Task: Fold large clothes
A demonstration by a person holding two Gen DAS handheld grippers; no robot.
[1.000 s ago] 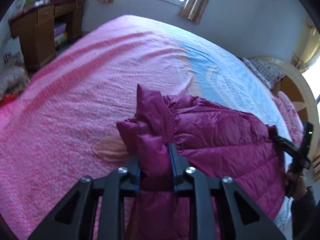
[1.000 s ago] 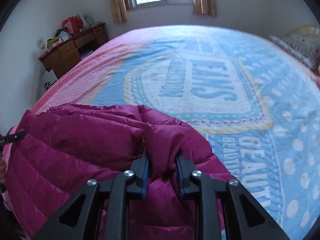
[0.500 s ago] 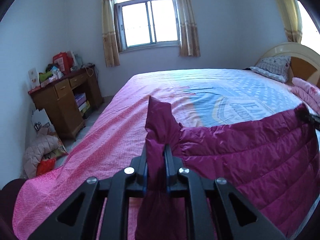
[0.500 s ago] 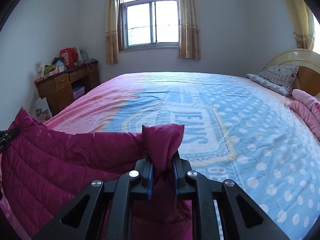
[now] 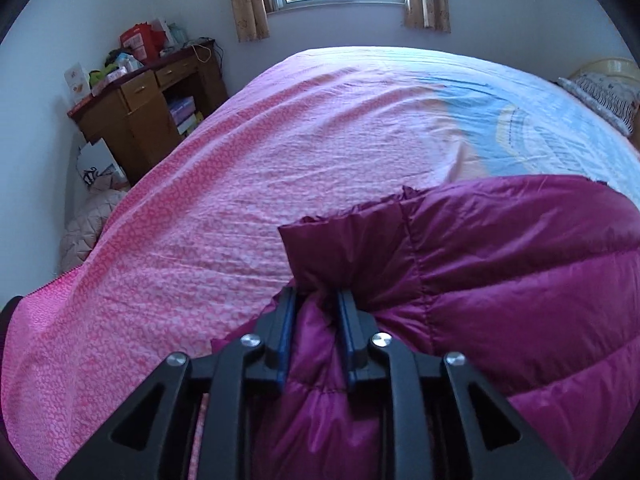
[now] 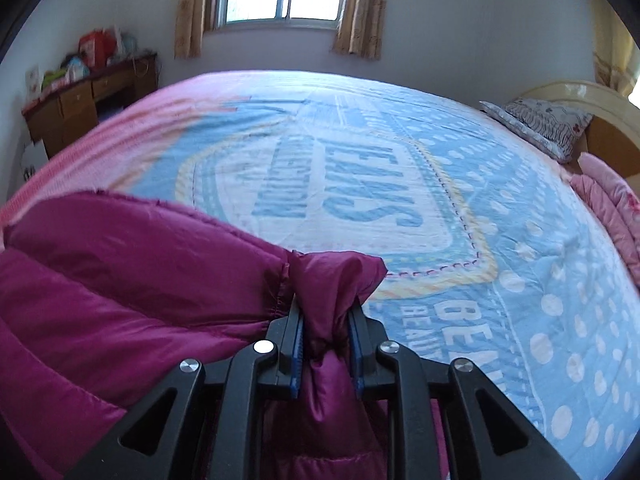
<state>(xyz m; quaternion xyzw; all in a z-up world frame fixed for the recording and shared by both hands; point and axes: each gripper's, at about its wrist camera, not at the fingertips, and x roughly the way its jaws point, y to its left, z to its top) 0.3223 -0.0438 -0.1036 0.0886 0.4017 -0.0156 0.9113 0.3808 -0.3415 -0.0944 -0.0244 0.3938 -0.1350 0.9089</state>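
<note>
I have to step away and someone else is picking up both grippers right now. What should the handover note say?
Left gripper: jaws pinch a bunched corner of the magenta puffer jacket; they have just opened a little, fabric between them.
Right gripper: jaws likewise pinch the other corner of the jacket, just opened slightly, fabric between them.
Jacket: stretched between the two grippers over the near edge of the bed, its far edge draped toward the bedspread.
Done: both corners gripped, jacket spread wide.
Left: probably lay it flat on the bed, release, then make the folds. No finished fold shows yet.
</note>
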